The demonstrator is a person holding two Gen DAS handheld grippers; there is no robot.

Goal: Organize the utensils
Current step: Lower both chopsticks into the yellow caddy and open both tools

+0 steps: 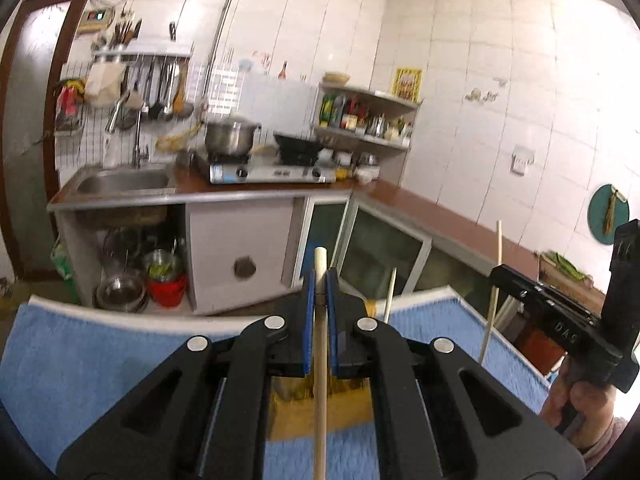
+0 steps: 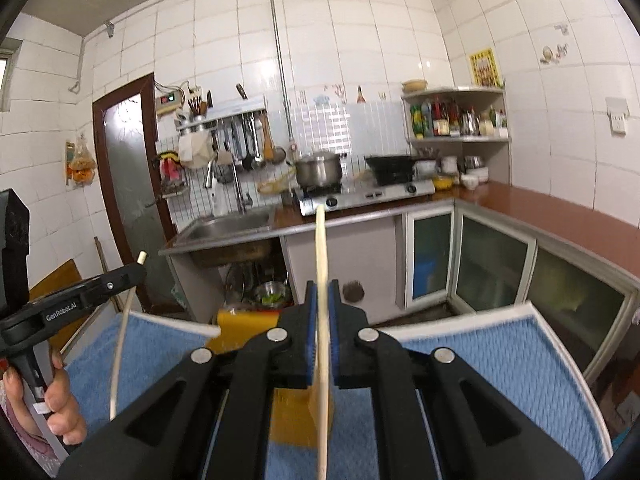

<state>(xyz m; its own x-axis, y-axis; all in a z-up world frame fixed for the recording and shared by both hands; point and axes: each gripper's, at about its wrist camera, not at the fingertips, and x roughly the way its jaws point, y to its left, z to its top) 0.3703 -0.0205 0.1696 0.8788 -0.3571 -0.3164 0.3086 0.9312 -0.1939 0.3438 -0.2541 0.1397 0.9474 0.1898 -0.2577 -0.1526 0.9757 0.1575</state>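
In the left wrist view, the left gripper [image 1: 320, 280] is seen with its blue-padded jaws closed on a pale wooden chopstick [image 1: 320, 360], which runs up between the pads and sticks out a little beyond them. Below the gripper a blue towel [image 1: 100, 360] is spread, with a yellow container [image 1: 296, 420] (only partly seen behind the jaws) resting on it; a thin pale stick [image 1: 390, 292] rises just right of the gripper. At the right edge the right gripper [image 1: 496, 274] is seen from the side, held by a hand [image 1: 576, 404], and a second chopstick [image 1: 493, 300] is clamped in it, standing nearly upright. Behind, a sink [image 1: 124, 180], a steel pot [image 1: 230, 136] on a stove [image 1: 272, 172] and a corner shelf [image 1: 364, 120] are visible.

In the right wrist view, the right gripper [image 2: 322, 292] is shown closed on its chopstick [image 2: 322, 280], which extends far beyond the pads toward the stove [image 2: 368, 196]. The blue towel [image 2: 480, 360] and the yellow container [image 2: 248, 320] lie beneath. At the left, the left gripper [image 2: 138, 272] is gripped by the other hand [image 2: 60, 408], and its chopstick [image 2: 120, 352] curves downward from the closed jaws.
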